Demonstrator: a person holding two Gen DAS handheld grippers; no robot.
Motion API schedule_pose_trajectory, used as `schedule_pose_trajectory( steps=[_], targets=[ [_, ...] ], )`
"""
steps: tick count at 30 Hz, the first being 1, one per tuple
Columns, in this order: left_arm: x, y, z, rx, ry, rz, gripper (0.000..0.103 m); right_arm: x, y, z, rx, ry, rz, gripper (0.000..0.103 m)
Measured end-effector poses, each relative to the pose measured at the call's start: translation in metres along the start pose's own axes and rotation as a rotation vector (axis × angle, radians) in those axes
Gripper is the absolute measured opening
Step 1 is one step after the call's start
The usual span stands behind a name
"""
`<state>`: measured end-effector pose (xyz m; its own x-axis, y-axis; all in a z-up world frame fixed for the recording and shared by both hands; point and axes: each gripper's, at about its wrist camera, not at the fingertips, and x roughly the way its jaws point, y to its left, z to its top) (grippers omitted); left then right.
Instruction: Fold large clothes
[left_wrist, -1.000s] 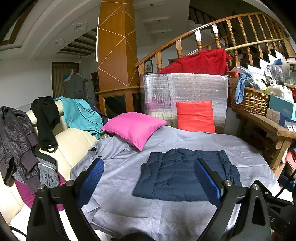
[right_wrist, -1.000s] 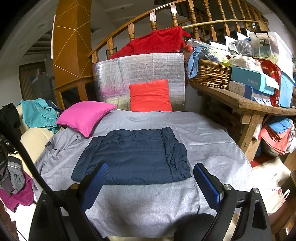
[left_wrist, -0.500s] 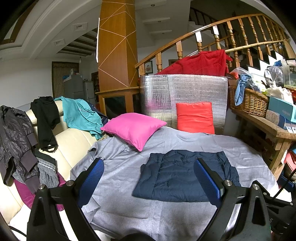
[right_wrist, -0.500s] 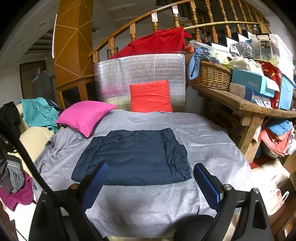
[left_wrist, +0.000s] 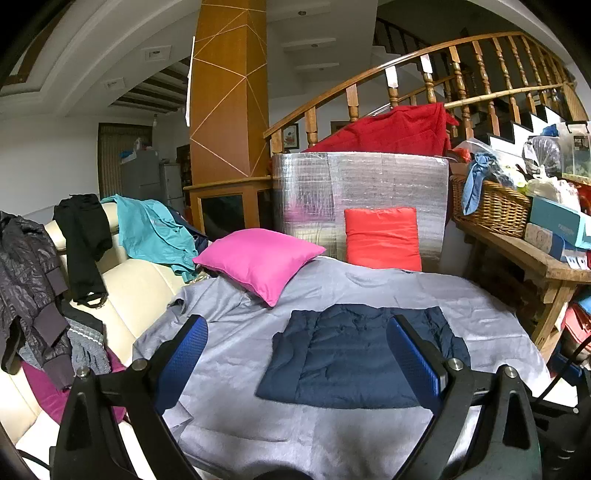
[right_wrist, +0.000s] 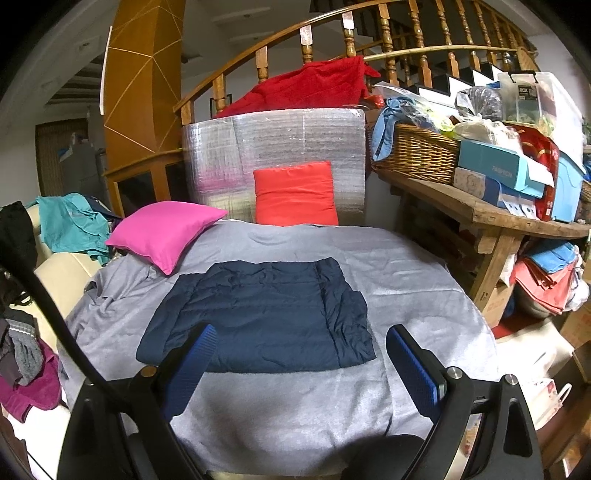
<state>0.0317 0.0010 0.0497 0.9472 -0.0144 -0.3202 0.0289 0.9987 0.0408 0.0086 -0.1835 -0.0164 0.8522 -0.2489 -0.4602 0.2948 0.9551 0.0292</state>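
Covering the work surface: grey sheet (right_wrist: 406, 266), soft woven cloth, lightly creased, its left edge rumpled against a cream sofa (left_wrist: 140, 280); bare cloth shows on every side of the garment.
Navy quilted jacket (right_wrist: 258, 314), puffy, folded into a rough rectangle, lying flat mid-sheet.
Pink pillow (right_wrist: 166, 229), square, at the sheet's far left corner, apart from the jacket.
Left gripper (left_wrist: 295, 354), held level above the sheet's near edge, blue-padded fingers spread wide, holding nothing.
Right gripper (right_wrist: 301, 363), same level pose, fingers wide apart, empty, hovering clear of the jacket's near hem.
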Motion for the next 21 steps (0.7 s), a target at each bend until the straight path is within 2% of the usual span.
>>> schedule_pose_trajectory(
  steps=[17, 21],
  targets=[
    [0.027, -0.011, 0.006, 0.010, 0.024, 0.009, 0.097, 0.029, 0.002, 0.013, -0.008, 0.023, 0.011, 0.095],
    [0.049, -0.009, 0.006, 0.000, 0.039, 0.024, 0.097, 0.048, -0.001, 0.021, -0.024, 0.036, 0.003, 0.095]
  ],
)
